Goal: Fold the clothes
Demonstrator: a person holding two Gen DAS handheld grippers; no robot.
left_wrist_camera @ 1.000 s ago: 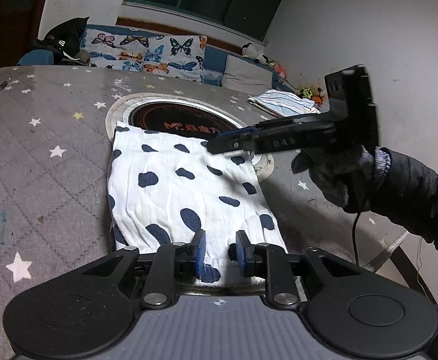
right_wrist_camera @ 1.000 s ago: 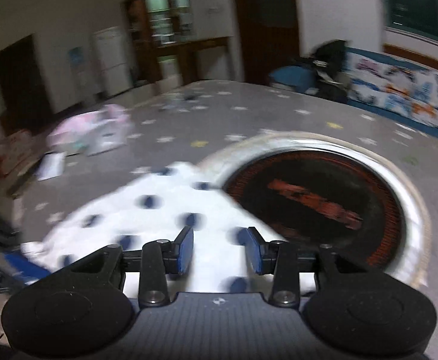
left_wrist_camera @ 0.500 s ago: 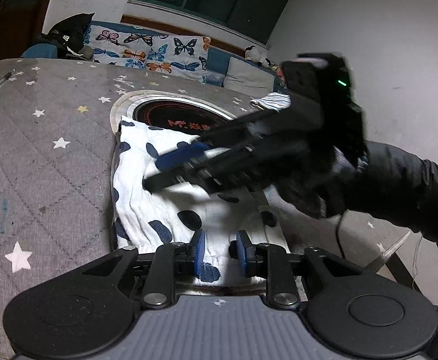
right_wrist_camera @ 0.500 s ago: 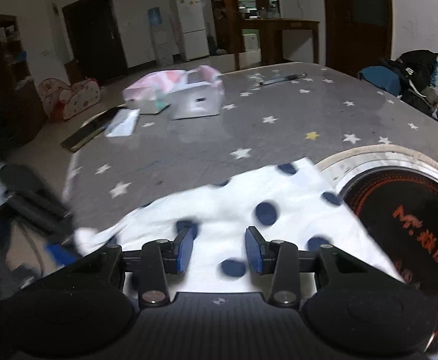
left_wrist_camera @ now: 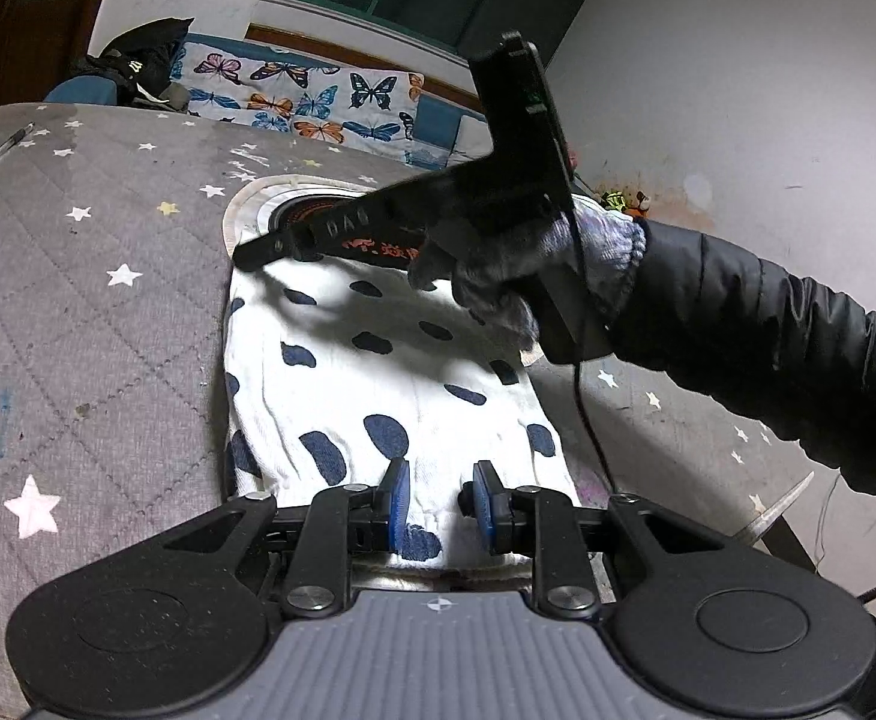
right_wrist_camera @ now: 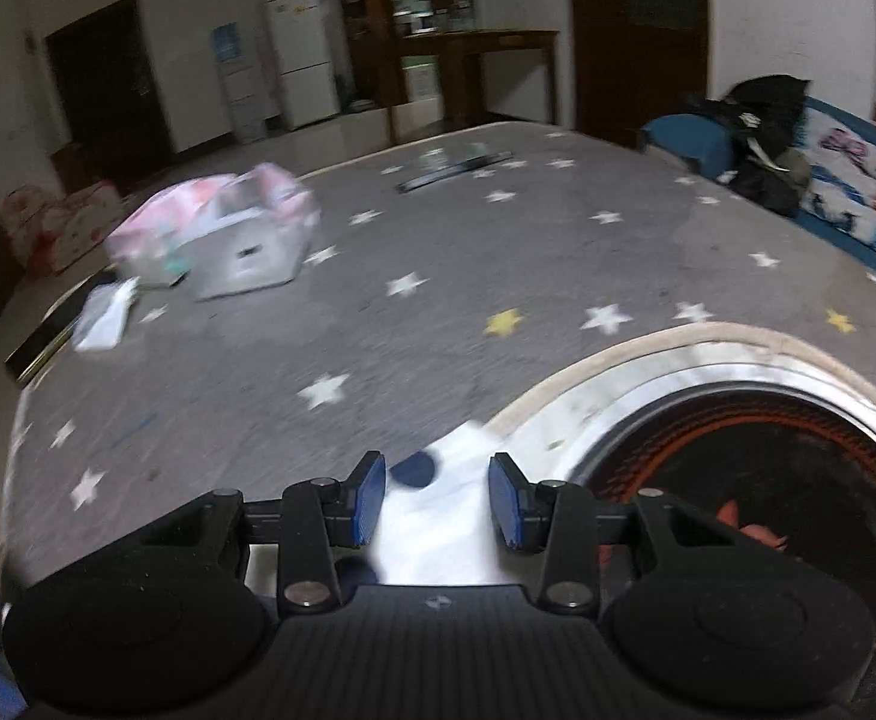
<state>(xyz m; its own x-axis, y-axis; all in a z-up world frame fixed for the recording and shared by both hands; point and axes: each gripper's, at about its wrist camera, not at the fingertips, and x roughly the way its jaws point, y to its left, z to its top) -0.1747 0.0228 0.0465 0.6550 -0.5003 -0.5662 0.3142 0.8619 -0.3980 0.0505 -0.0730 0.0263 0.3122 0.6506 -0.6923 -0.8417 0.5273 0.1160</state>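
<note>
The spotted cloth [left_wrist_camera: 390,396] lies folded flat near the worktop's [left_wrist_camera: 90,312] right edge, soft and light, best taken by a corner. The left gripper [left_wrist_camera: 436,495] stands open at its near hem. The right gripper [right_wrist_camera: 437,498] is open over its far corner.

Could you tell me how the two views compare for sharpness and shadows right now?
Left wrist view: sharp, and the right gripper casts a soft shadow on the spotted cloth. Right wrist view: motion-blurred, stars on the table cover smeared.
</note>
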